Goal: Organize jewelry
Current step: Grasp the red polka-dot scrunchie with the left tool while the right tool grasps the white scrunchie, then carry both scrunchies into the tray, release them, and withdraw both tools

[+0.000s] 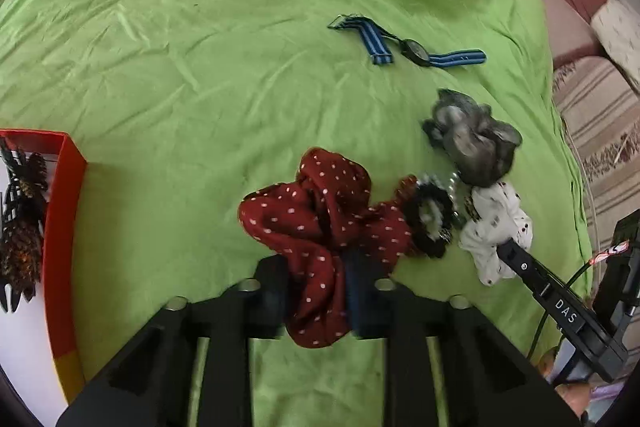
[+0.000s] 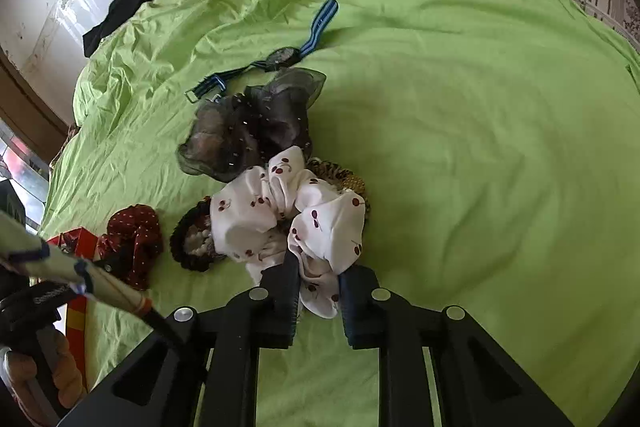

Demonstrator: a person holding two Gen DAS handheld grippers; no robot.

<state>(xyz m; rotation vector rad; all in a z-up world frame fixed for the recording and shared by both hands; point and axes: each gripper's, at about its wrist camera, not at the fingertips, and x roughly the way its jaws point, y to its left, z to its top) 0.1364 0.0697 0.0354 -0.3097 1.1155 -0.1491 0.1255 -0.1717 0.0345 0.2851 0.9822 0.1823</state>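
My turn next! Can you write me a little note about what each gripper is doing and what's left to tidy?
Left gripper: shut on the dark red polka-dot fabric scrunchie.
Right gripper: shut on the white cherry-print scrunchie.
Done: brown claw hair clips lie in the red-walled box.
Left on the green bedsheet: grey sheer scrunchie, black fuzzy scrunchie, blue striped-strap watch.

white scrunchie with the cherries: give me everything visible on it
The white scrunchie is soft gathered fabric, satin-like, printed with small dark-red cherries. It lies bunched on the green sheet, with the right gripper closed around its near fold. Its far side touches the grey sheer scrunchie; the black scrunchie sits against its left side, and a leopard-print one shows from behind it.
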